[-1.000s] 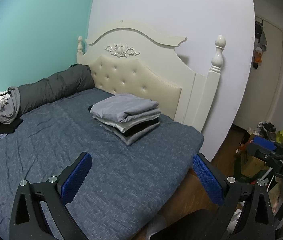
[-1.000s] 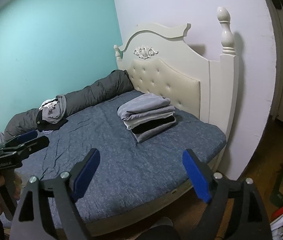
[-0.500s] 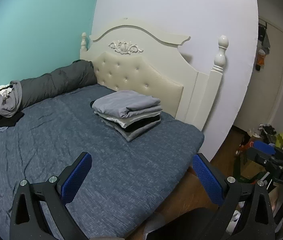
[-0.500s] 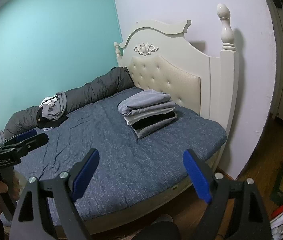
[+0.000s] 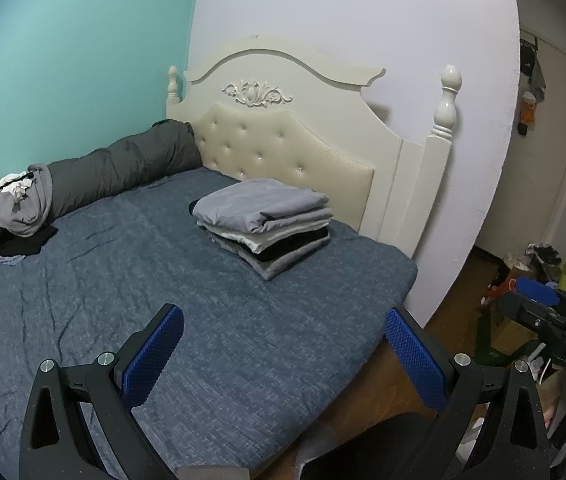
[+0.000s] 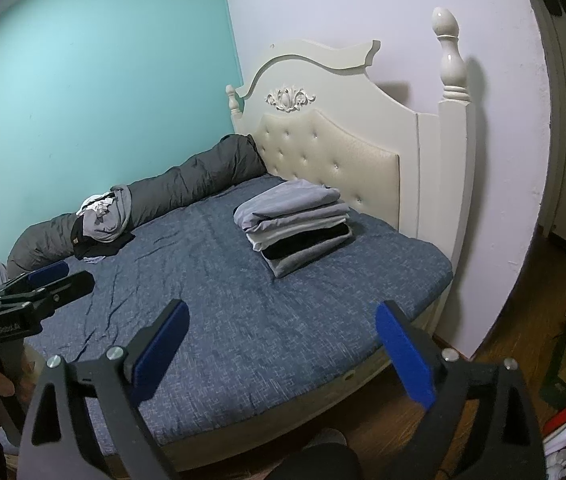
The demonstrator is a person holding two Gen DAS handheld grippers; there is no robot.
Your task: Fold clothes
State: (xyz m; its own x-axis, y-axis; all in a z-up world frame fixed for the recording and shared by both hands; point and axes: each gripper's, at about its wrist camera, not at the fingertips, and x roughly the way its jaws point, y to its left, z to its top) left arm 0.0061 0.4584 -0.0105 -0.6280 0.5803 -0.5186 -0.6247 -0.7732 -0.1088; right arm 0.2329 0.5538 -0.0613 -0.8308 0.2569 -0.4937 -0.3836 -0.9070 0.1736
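Blue-padded left gripper [image 5: 283,344], left wrist view: jaws are held wide apart, nothing between them, above the near edge of the bed [image 5: 83,300]. A stack [image 5: 267,224] of folded clothes, grey on top with white, black and grey layers beneath, is seen on the bed just in front of the headboard [image 5: 283,148]. A loose pile [image 5: 19,212] of unfolded clothes is placed at the bed's far side, against a dark rolled duvet [image 5: 123,164], well apart from the stack. The right gripper [image 5: 543,312] is partly shown beyond the bed's corner, over the floor.

Right wrist view: right gripper [image 6: 283,332] is likewise spread wide and empty, above the bed's [image 6: 223,320] near edge. The stack [image 6: 295,224] is recorded near the headboard [image 6: 331,160]; the pile [image 6: 99,224] lies at the far side by the duvet [image 6: 195,180]. The left gripper [image 6: 49,280] is seen side-on over the bed's left part.
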